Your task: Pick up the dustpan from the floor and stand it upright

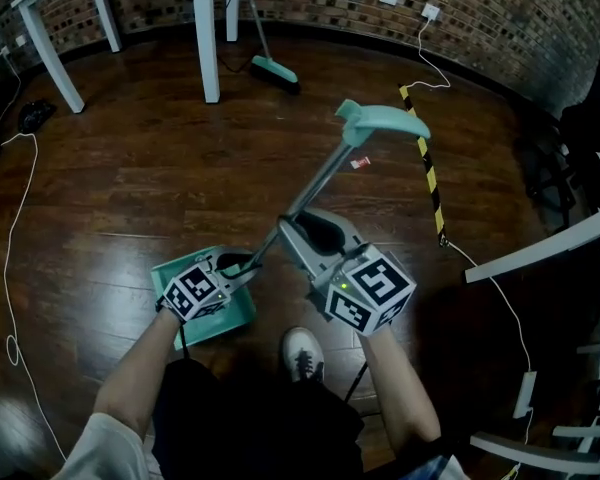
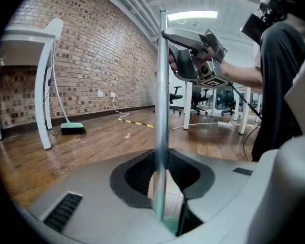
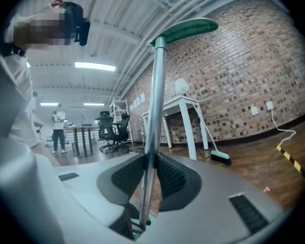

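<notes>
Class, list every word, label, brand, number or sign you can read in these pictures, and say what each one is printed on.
No readable text anywhere in the three views.
Marker cubes: black-and-white square patterns, not letters or numbers.
Floor tape: yellow and black stripes, no words.
Small red-and-white scrap on the floor: too small to read.
Dustpan: no label visible.
</notes>
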A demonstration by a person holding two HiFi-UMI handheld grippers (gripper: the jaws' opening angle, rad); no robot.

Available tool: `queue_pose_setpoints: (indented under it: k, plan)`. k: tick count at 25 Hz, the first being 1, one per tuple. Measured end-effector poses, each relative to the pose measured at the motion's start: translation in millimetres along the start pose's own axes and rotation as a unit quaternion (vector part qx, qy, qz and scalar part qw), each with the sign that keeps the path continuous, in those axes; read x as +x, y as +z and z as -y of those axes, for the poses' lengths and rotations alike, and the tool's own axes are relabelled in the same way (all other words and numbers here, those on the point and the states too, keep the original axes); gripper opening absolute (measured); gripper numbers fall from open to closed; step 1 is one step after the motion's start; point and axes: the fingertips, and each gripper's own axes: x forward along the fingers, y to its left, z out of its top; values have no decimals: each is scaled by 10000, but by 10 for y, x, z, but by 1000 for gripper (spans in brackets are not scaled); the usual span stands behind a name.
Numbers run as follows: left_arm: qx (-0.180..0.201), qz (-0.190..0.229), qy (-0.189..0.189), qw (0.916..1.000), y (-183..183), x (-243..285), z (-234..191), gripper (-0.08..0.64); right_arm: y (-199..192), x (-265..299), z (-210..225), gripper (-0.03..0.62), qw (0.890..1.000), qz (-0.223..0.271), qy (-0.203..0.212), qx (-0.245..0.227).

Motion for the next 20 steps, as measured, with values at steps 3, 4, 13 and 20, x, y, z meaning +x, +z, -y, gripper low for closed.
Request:
queue_pose_setpoints:
  k: [3,4,13,20]
  plan:
    - [-23,123,-133,9998,11,-68,78,114,62,37,-229,83,9988,-95,362,-326]
    - [-35,171,-169,9997,12,-84,97,114,77,47,-299,81,9981,-97,466,-399]
    - [-102,410,-326,9986,15,-187,212,114,100,100,-688,78,9913,179,1144,-632]
    - [-346,540,-136,9978,-39,-208,154,115,77,165,-812,81,9900,230,1247,-610]
